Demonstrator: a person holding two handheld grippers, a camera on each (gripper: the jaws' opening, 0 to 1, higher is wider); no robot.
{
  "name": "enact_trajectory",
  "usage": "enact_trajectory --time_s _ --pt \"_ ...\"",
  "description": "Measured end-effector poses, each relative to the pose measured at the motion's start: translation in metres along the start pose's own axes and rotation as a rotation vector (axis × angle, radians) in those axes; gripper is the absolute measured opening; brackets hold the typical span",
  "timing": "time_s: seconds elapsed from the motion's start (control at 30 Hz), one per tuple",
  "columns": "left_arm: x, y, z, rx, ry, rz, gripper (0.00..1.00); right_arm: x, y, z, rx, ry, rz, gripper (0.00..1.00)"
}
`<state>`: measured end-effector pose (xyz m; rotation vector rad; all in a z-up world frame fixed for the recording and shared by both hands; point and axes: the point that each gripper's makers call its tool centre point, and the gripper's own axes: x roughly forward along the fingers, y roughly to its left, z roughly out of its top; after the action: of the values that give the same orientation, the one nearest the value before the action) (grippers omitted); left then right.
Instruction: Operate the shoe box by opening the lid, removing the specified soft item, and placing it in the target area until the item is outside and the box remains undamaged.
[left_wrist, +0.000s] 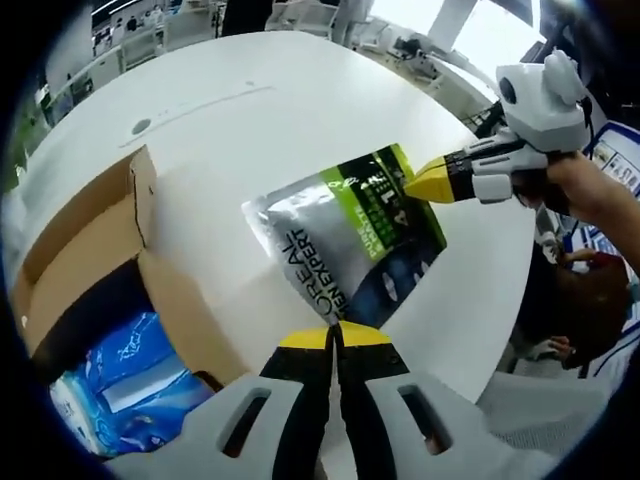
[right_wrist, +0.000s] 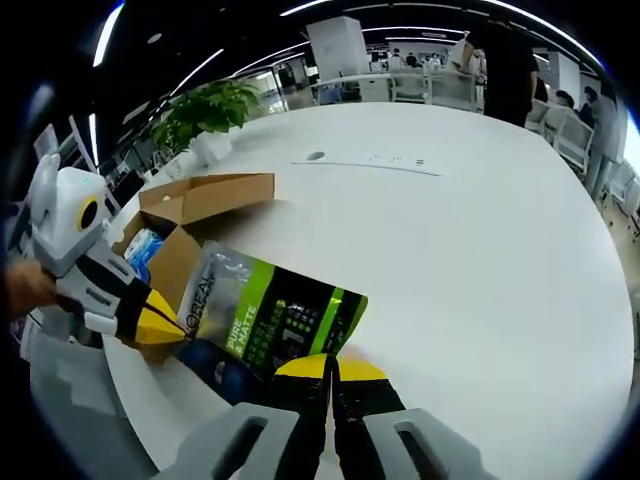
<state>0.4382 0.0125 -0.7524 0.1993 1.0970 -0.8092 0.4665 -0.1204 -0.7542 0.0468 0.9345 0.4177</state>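
Observation:
A silver, green and black soft pouch is stretched between both grippers, over the white round table and outside the box. My left gripper is shut on its near edge and also shows as yellow tips at the pouch's left corner. My right gripper pinches the opposite edge, and its yellow tips clamp the far corner. The open cardboard shoe box stands beside the pouch with its flaps up. A blue packet lies inside it.
A person's hand holds the right gripper beyond the table edge. A potted plant stands past the box at the table's far side. Bare white tabletop spreads to the right of the pouch in the right gripper view. Office desks and chairs ring the table.

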Motion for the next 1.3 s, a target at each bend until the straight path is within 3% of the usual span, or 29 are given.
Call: enact_trajectory --time_s 0.7,1.3 --pt "0.027 -0.008 -0.006 0.029 0.07 0.012 0.0 0.008 -0.016 -0.013 0.007 0.013 -0.026 0.0" --pt "0.04 -0.004 -0.009 0.077 0.109 0.049 0.01 0.015 -0.021 -0.023 0.034 0.024 -0.039 0.0"
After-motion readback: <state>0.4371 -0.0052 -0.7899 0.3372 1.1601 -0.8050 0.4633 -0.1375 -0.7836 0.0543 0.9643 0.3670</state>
